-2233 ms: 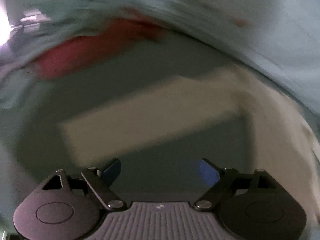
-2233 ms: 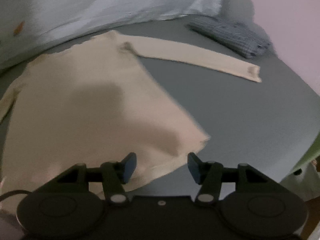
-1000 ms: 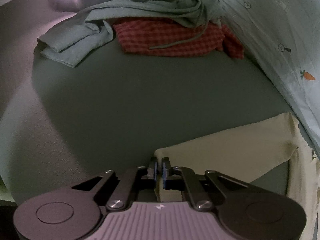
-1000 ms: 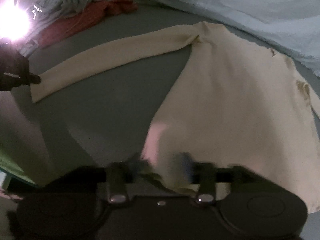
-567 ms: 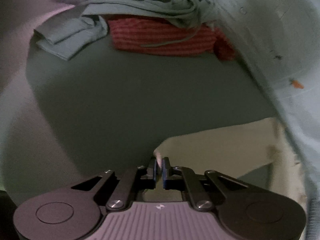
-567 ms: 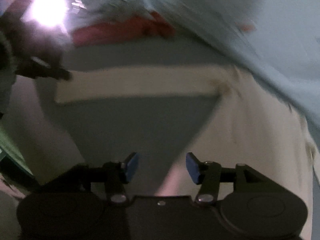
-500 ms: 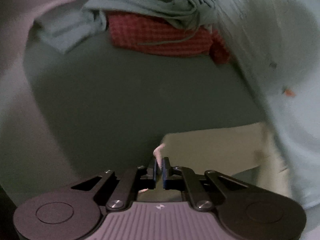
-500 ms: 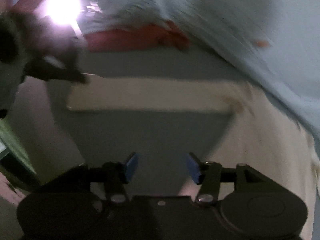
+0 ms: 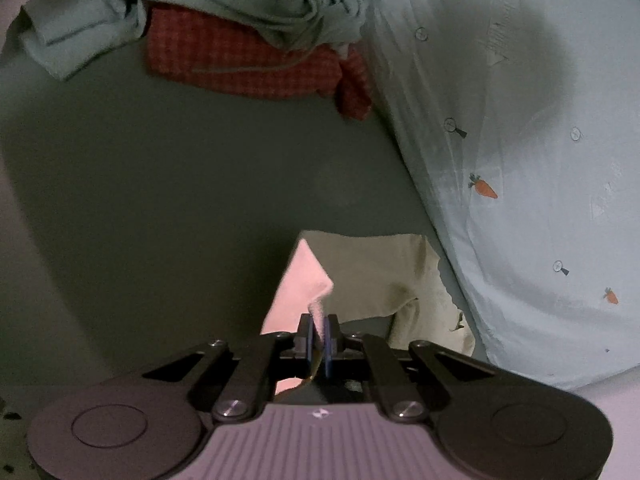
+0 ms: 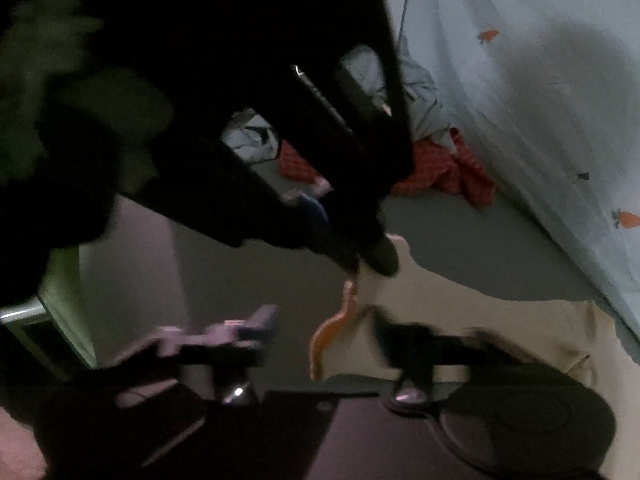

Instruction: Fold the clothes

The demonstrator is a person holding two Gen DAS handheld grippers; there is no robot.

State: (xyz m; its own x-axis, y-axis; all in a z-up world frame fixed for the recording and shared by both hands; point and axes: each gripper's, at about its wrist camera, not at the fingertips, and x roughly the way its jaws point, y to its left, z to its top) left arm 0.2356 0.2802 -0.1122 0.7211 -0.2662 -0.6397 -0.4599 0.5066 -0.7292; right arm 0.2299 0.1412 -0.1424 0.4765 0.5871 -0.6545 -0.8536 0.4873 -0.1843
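A cream long-sleeved top (image 9: 372, 276) lies on the grey bed sheet (image 9: 180, 200). My left gripper (image 9: 319, 336) is shut on the end of its sleeve and holds it lifted, folded back toward the body. In the right wrist view the same top (image 10: 480, 328) shows with the sleeve edge raised. My right gripper (image 10: 328, 328) is blurred but its fingers stand wide apart, empty, around the sleeve edge. The left gripper's dark body (image 10: 280, 140) fills that view's upper left.
A heap of clothes, a pale green garment (image 9: 248, 4) on a red checked one (image 9: 256, 60), lies at the far end of the bed. A light blue carrot-print duvet (image 9: 540, 140) runs along the right. The bed edge (image 10: 64, 288) is at left.
My left gripper has lifted the sleeve end and carried it in toward the top's body. My right gripper has swung close beside the left one, still open.
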